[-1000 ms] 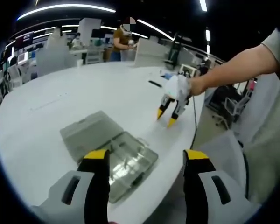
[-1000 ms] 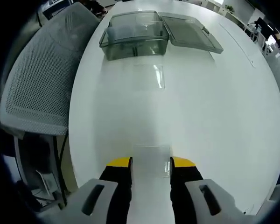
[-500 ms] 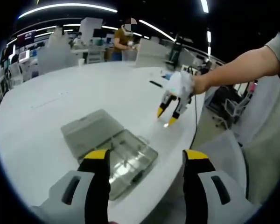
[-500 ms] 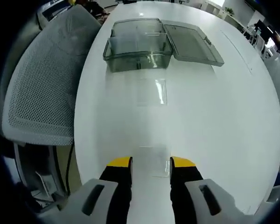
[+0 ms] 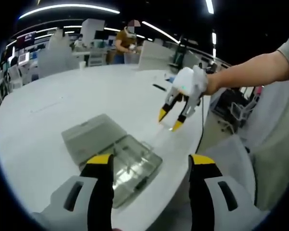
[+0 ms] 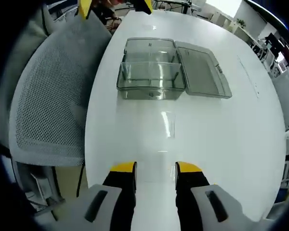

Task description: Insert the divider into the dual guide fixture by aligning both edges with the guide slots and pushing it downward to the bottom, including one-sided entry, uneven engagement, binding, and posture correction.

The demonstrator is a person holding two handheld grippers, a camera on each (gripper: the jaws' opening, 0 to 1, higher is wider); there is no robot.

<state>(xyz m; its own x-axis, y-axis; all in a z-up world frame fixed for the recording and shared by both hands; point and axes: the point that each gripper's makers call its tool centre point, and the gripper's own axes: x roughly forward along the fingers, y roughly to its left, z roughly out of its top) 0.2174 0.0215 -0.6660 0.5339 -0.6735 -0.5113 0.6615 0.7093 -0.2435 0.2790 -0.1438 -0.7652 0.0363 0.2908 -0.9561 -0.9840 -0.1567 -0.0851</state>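
Judging by its look, the thin clear rectangular plastic divider (image 6: 155,158) would be light, fairly stiff, slick-faced and liable to flex or scratch. It sat between the jaws of the right gripper (image 6: 155,167), its outline faint. The jaws appeared pressed on its two side edges, raised off the round white table (image 6: 221,144). An edge grip near the plate's middle seemed soundest, leaving both guide edges free and limiting tilt and binding.

Ahead of the right gripper, well apart, stood the clear smoke-tinted plastic box fixture (image 6: 149,72) with inner partitions, its hinged lid (image 6: 202,72) lying open flat beside it. Between gripper and fixture a faint clear rectangular outline (image 6: 167,124) lay on the table; I could not tell whether it was a second plate or a reflection.

The left gripper (image 5: 151,161) was spread wide and empty, hovering just above the near end of the fixture (image 5: 130,168). Beyond it, the right gripper (image 5: 167,120) was held by a bare arm (image 5: 245,72).

The tabletop was smooth and glossy, so the fixture might slide under push. A grey mesh chair back (image 6: 48,110) stood left of the right gripper. The room was an open office; a person (image 5: 125,41) stood far beyond the table.
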